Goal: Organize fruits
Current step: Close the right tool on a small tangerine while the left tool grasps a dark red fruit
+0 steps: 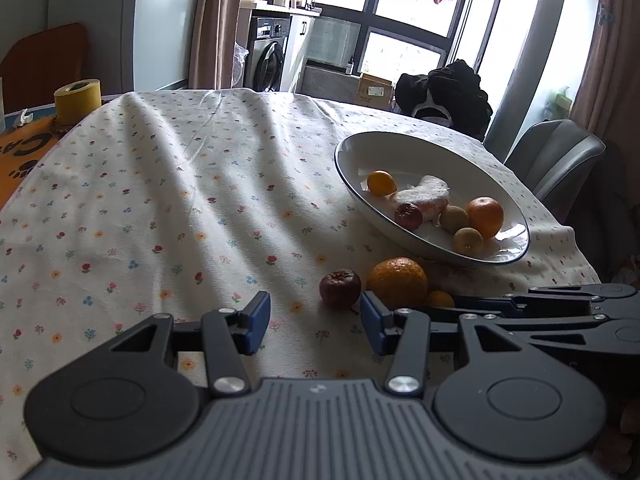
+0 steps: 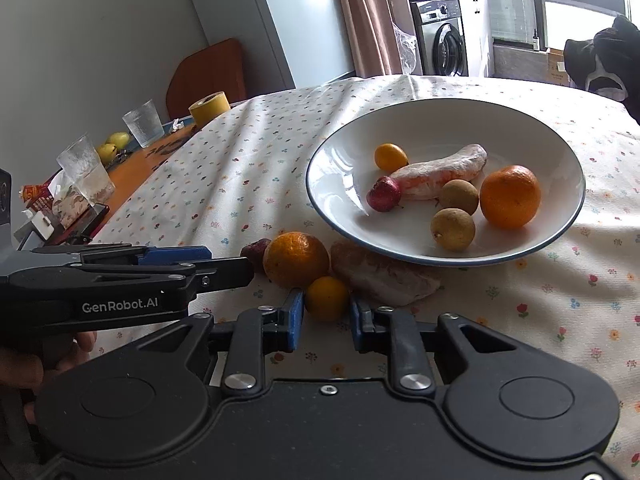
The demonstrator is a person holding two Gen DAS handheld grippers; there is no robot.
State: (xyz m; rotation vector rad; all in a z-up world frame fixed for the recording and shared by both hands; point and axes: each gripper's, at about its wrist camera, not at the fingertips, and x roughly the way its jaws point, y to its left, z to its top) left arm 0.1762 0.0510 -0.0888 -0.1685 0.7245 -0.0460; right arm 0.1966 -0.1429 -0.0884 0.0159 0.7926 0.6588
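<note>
dark red fruit (image 2: 256, 251) half hidden behind big orange (image 2: 296, 259) | small orange (image 1: 440, 299) mostly hidden in left view | right gripper (image 2: 326, 318) contact with it unclear | wrapped item (image 2: 380, 276) tucked partly under bowl (image 2: 320, 200)

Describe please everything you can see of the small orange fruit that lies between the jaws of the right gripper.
The small orange fruit is round, smooth and yellow-orange, like a kumquat or a tiny citrus. It rests on the flowered tablecloth, outside the white bowl. The right gripper has its open blue jaws on either side of it; contact is unclear. Behind it lies a larger orange, seemingly touching it.
</note>
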